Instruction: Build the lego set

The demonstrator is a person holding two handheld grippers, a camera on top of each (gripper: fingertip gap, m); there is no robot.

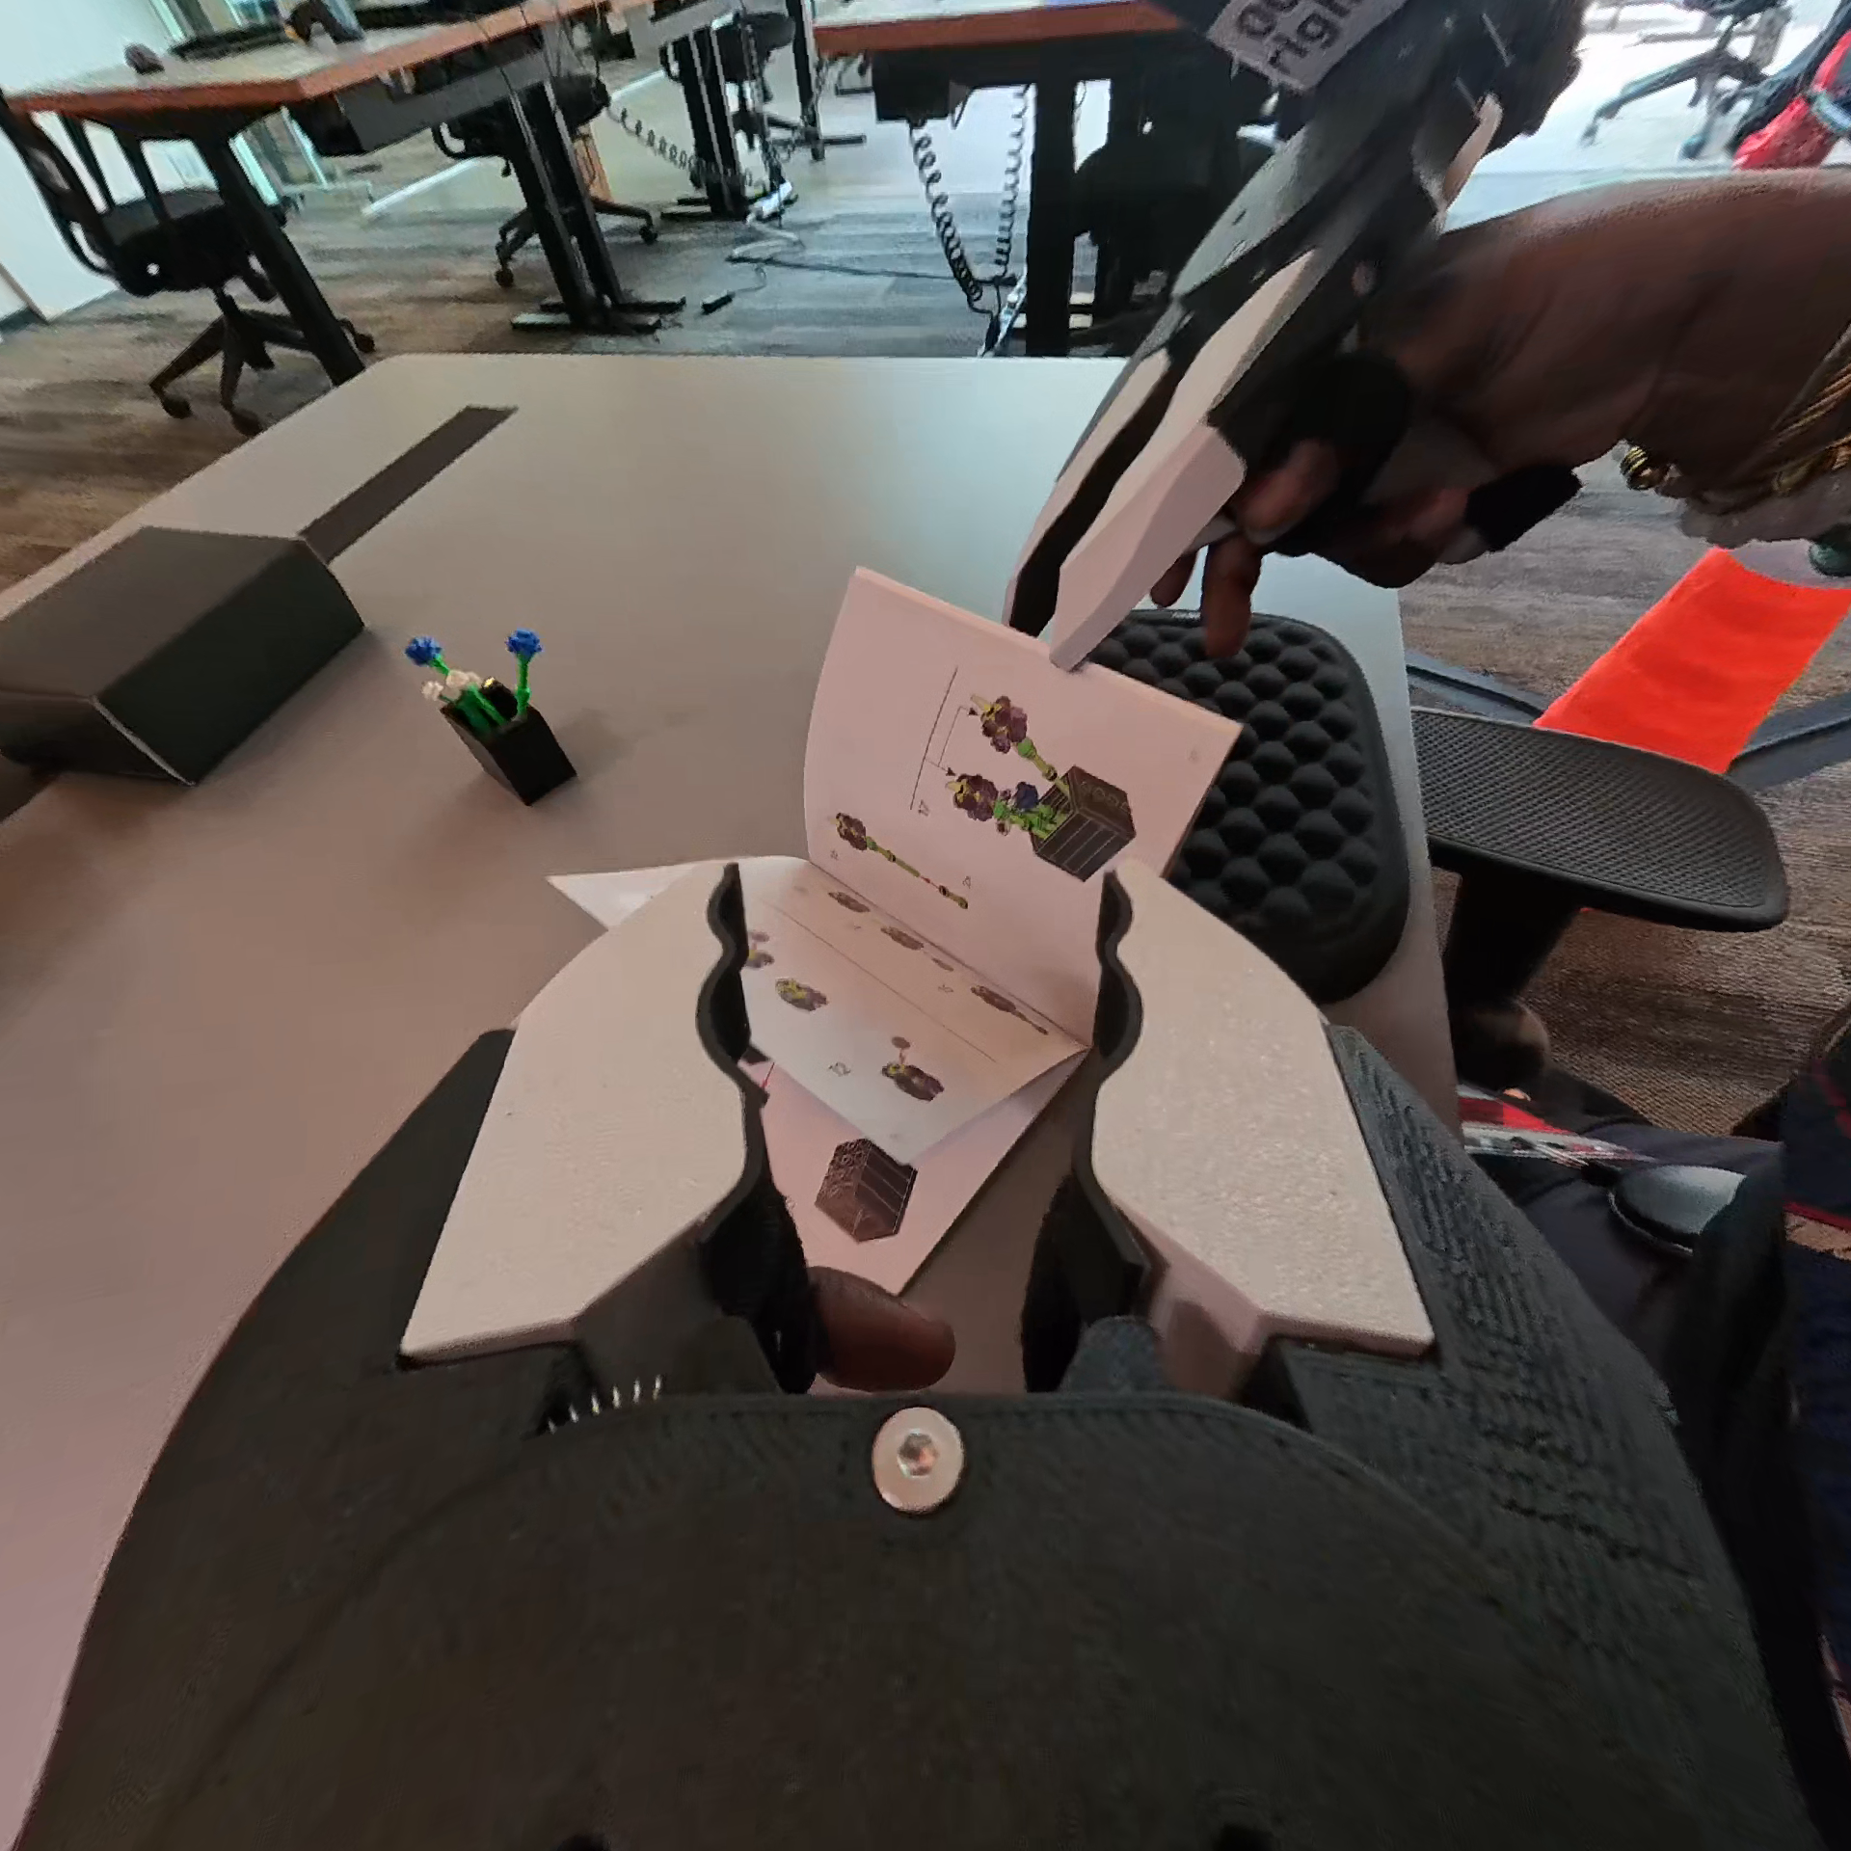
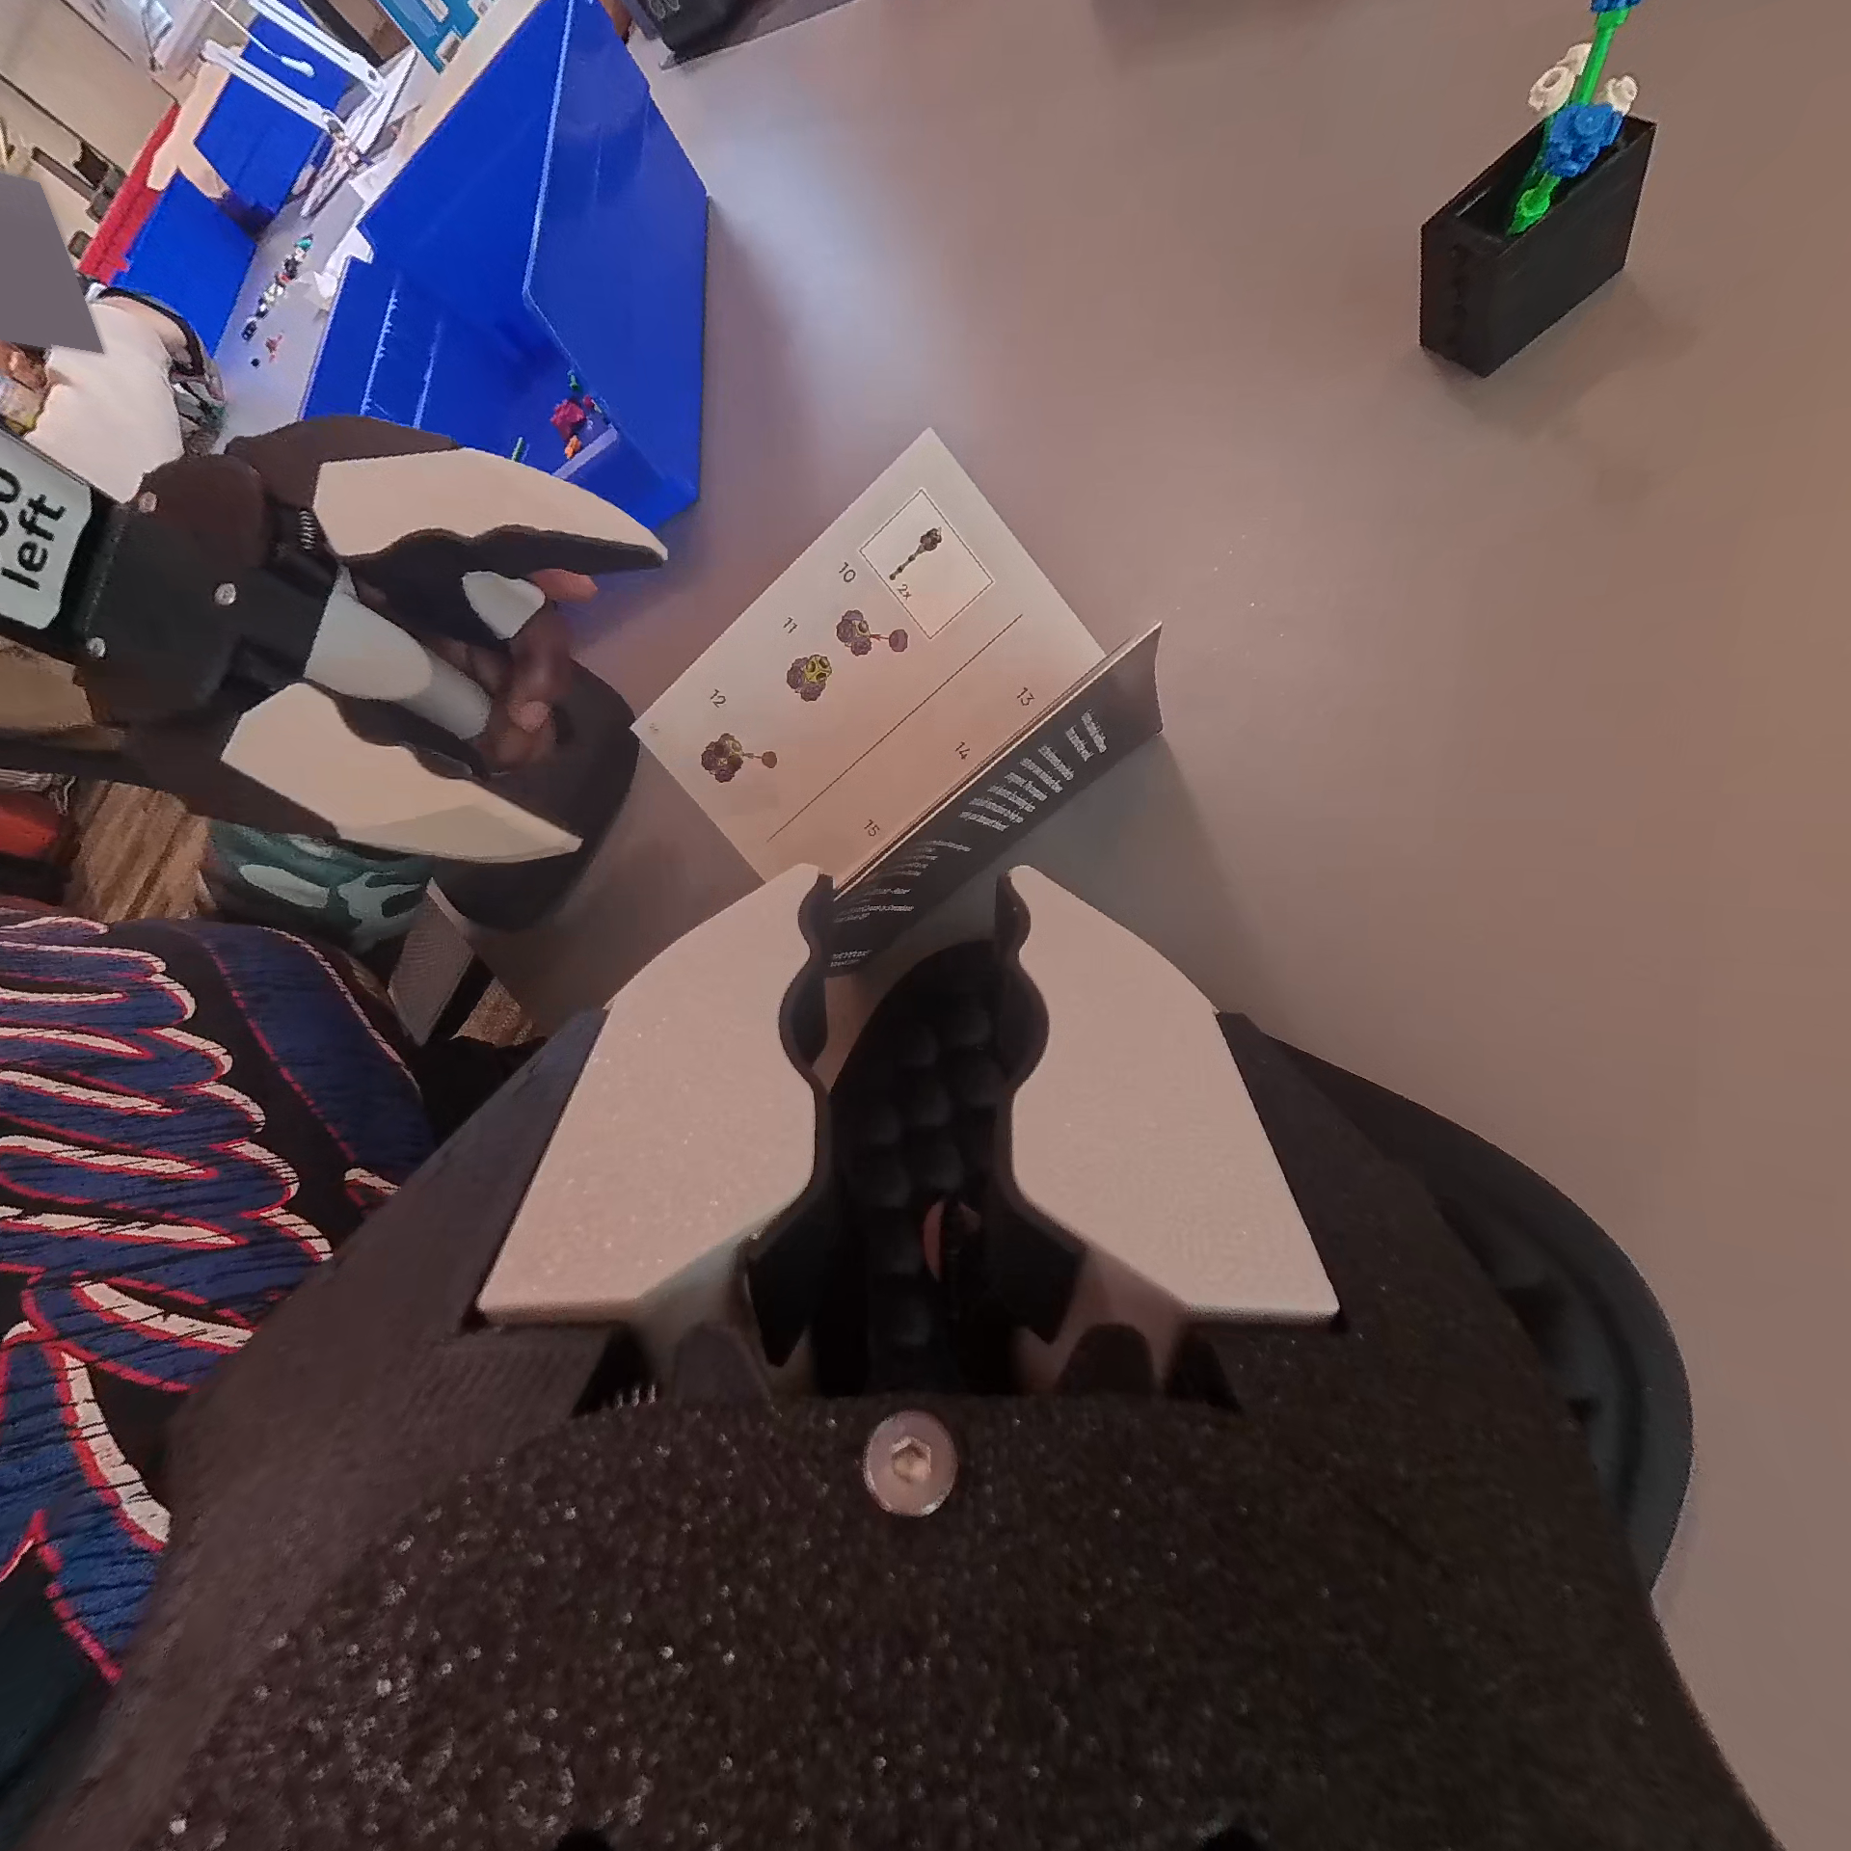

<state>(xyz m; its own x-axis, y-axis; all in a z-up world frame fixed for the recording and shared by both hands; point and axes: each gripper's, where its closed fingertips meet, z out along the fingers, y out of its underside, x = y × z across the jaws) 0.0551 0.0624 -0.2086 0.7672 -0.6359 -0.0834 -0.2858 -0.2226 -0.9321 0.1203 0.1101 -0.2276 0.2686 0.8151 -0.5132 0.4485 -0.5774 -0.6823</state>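
Grey table (image 1: 250, 1002) carries an open instruction booklet (image 1: 901, 1012) between the left gripper's (image 1: 916, 901) spread fingers — the right gripper (image 1: 1052, 641), nearly closed, tips its raised page; farther off stands the lego flower pot (image 1: 506, 721).

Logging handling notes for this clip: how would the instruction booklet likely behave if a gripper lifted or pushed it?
The instruction booklet is probably floppy: its raised page curves beside the right gripper. It looks thin, so likely light and apt to slide on the smooth table.
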